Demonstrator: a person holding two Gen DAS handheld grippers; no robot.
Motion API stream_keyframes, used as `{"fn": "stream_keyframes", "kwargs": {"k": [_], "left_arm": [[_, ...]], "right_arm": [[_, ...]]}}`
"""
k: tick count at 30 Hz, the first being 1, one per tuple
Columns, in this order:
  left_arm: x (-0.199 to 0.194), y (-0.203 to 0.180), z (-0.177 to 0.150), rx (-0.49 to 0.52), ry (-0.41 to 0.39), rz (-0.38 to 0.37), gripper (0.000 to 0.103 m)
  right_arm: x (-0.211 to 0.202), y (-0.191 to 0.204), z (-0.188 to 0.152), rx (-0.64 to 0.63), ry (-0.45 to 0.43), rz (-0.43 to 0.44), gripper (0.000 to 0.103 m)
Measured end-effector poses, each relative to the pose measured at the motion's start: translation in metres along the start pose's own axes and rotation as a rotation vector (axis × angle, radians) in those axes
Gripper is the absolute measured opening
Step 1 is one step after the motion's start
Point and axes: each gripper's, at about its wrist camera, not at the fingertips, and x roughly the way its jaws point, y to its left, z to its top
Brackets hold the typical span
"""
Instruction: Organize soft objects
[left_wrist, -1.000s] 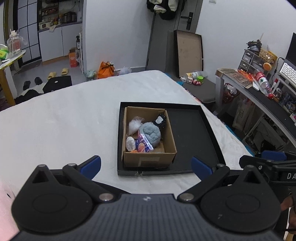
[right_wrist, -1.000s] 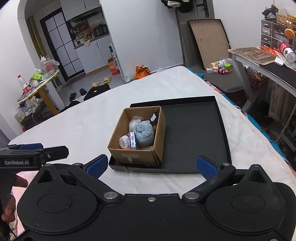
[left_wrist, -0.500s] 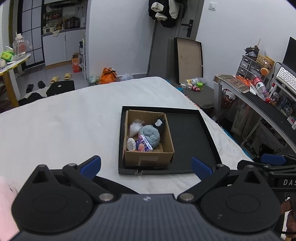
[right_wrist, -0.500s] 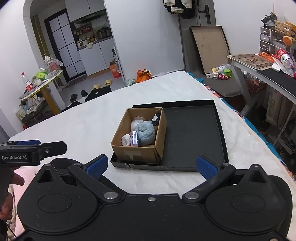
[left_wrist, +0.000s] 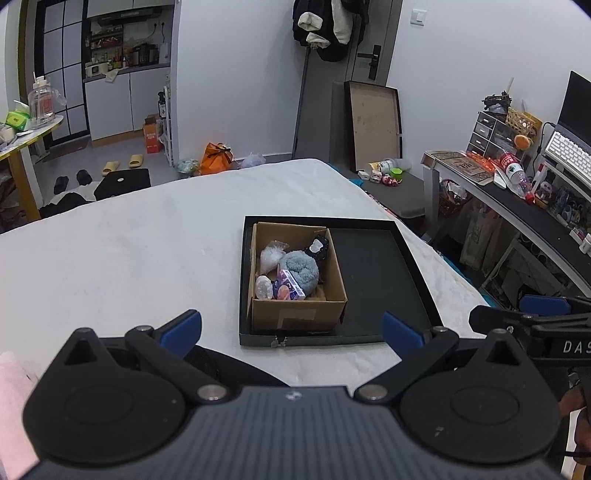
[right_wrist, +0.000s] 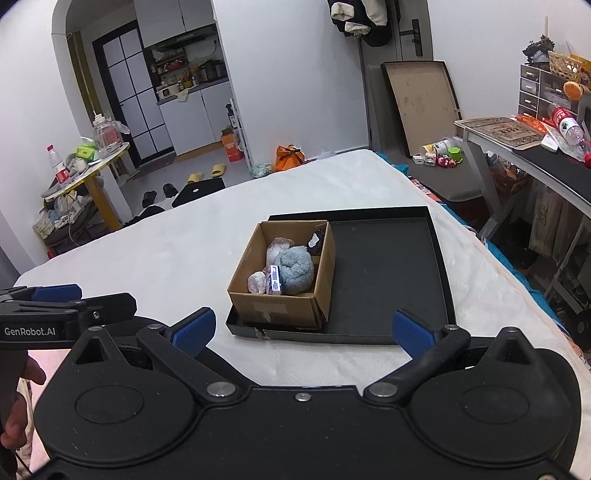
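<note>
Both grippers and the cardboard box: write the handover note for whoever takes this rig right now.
Left gripper: open, empty, held back from the tray.
Right gripper: open, empty, likewise short of the tray.
Cardboard box sits in the left part of the black tray on the white bed. Inside: a blue-grey fuzzy roll, a clear plastic bag, a purple packet, a small white bundle and a black item.
Done: nothing taken out by the look of it.
Left: sort the soft items, probably into the tray's bare part.
</note>
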Motion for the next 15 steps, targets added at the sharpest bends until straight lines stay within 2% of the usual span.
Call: {"fn": "stream_keyframes", "kwargs": {"k": [15], "left_arm": [[-0.001, 0.0012, -0.0024, -0.001, -0.002, 0.008, 0.103]], "right_arm": [[-0.0022, 0.0004, -0.0004, -0.004, -0.009, -0.001, 0.103]]}}
